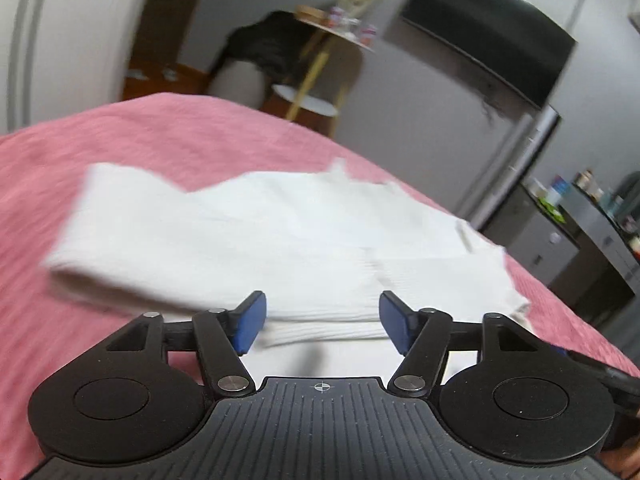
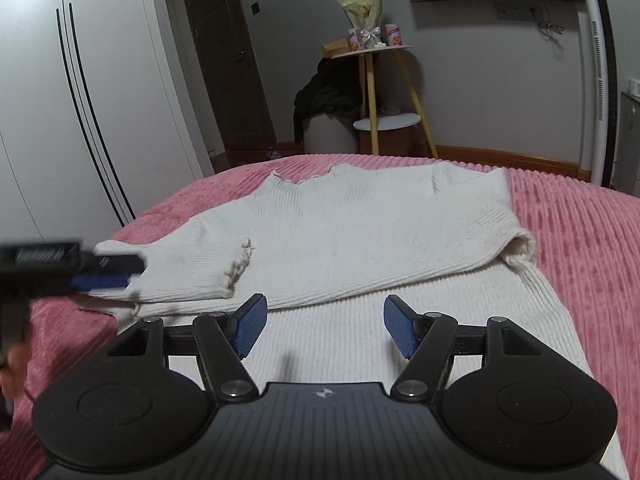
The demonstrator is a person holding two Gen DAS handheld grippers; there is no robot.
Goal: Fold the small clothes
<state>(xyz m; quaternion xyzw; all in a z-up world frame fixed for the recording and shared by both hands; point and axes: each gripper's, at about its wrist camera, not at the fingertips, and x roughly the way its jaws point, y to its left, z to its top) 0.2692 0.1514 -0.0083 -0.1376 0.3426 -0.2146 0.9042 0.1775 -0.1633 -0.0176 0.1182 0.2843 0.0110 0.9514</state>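
Here, a pink ribbed bedspread (image 2: 580, 240) covers a bed and fills most of both views. On it lies a white ribbed knit sweater (image 2: 360, 232), spread flat, its wavy neckline toward the far edge of the bed. Both sleeves are folded in across the body; the right sleeve's cuff (image 2: 520, 246) rests near the sweater's right edge, and the left sleeve ends in a frayed cuff (image 2: 240, 264) near the middle.

The right gripper (image 2: 322, 330) hovers over the near part of the sweater, just short of the folded sleeve edge. Its blue pads are spread apart, with only flat fabric seen between them and nothing clasped.

The left gripper (image 1: 320, 322) also points at the sweater's near edge, with the folded layers just ahead of its tips. Its blue-padded jaws stand apart and hold nothing. This view is blurred. In the right wrist view the left gripper (image 2: 108, 274) shows from the side at the sweater's left edge, blurred, beside the folded sleeve; whether it touches the cloth cannot be told.

Beyond the bed stand a white wardrobe (image 2: 60, 120) and a small round side table (image 2: 372, 50) with yellow legs.
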